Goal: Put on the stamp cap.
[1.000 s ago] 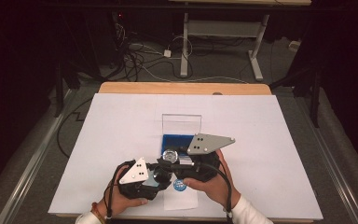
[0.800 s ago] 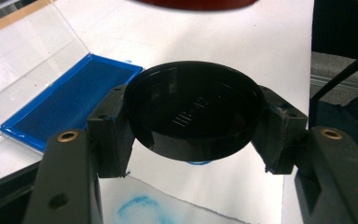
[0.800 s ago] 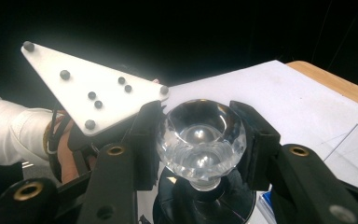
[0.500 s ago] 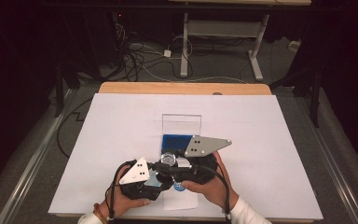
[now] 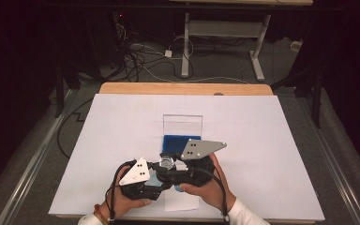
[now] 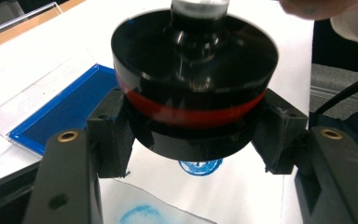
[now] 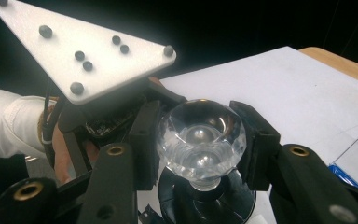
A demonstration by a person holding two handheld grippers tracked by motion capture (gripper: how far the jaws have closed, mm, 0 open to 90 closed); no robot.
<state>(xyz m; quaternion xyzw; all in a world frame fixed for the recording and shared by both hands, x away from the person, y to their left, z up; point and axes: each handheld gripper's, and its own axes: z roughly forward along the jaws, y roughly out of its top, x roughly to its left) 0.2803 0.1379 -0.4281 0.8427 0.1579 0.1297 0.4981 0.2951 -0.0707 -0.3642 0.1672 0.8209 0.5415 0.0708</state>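
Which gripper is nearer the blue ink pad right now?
Right. The right gripper sits just at the near edge of the blue ink pad, clamping the stamp's clear knob. The left gripper is farther back toward the person, holding the stamp's black base.

- No readable text, brand or number anywhere.
- Round blue print on paper: marks inside too blurred to read.
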